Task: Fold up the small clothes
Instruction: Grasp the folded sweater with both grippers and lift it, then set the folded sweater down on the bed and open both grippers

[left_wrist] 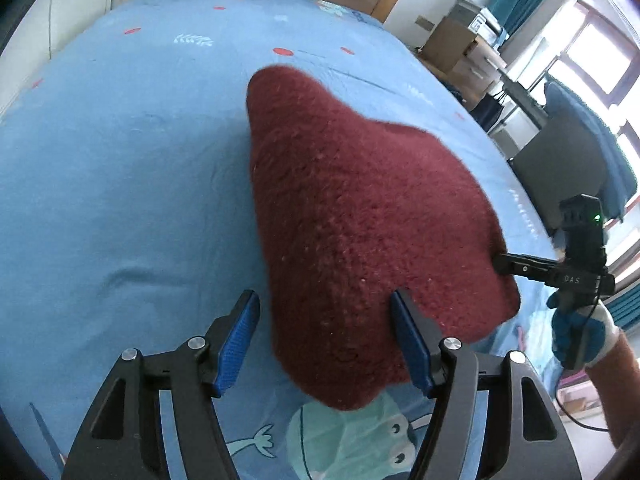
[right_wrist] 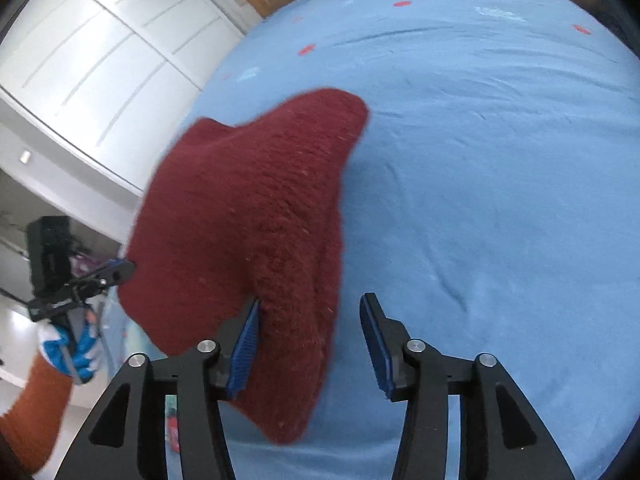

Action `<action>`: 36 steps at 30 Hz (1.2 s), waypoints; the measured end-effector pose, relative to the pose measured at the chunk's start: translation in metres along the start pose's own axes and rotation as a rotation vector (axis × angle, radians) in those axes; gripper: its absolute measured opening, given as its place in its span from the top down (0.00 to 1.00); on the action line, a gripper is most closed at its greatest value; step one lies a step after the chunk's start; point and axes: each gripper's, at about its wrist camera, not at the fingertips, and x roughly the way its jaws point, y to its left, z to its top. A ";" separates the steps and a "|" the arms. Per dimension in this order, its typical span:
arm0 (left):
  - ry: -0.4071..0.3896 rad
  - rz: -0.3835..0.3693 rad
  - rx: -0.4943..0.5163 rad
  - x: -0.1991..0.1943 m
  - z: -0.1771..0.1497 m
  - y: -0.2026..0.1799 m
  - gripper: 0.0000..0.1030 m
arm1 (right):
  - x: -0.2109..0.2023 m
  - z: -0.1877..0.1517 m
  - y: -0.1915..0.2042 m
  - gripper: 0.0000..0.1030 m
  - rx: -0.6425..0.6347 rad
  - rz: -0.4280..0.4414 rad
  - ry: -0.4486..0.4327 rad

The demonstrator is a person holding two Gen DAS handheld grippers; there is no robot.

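- One garment (left_wrist: 360, 216) is in play: a small dark-red knitted piece with a coarse, fuzzy texture (pale lint specks dot the wool).
- It lies on the blue bed sheet (left_wrist: 120, 180), its near portion draped and bunched into a thick rounded fold, its far end tapering to a blunt tip that points up the bed.
- In the right wrist view the same garment (right_wrist: 248, 216) shows a doubled, rolled edge running down toward the camera.
- Two grippers are present. The left gripper (left_wrist: 326, 340) has its jaws spread wide; the red fabric sits between them, brushing the inner face of the right-hand blue pad, and nothing is clamped.
- The right gripper (right_wrist: 308, 344) likewise has its jaws released and apart, with the fold of wool lying against its left-hand blue pad.
- Each gripper also appears sideways in the other's view, its tip at the garment's edge; whether those tips pinch the cloth cannot be told from there.
- Two gloved hands hold the tools: one (left_wrist: 580, 332) at the right edge, one (right_wrist: 72, 348) at the left, both in blue-and-white gloves.
- The sheet carries a printed cartoon creature (left_wrist: 360, 440) just below the garment.
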 end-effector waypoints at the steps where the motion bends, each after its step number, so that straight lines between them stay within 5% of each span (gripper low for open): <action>1: -0.003 0.019 0.001 0.001 -0.006 0.000 0.32 | 0.004 -0.001 -0.005 0.47 -0.001 -0.024 -0.001; 6: -0.018 0.069 0.002 -0.007 -0.025 0.000 0.31 | 0.007 -0.002 -0.006 0.45 0.016 -0.106 -0.022; 14: -0.047 0.162 -0.047 0.020 -0.006 -0.032 0.26 | 0.007 -0.012 0.004 0.37 0.006 -0.284 -0.026; 27: -0.211 0.359 -0.056 -0.048 -0.045 -0.070 0.26 | -0.056 -0.051 0.012 0.37 0.114 -0.339 -0.141; 36: -0.289 0.411 -0.061 -0.076 -0.080 -0.098 0.25 | -0.098 -0.099 0.050 0.36 0.083 -0.397 -0.227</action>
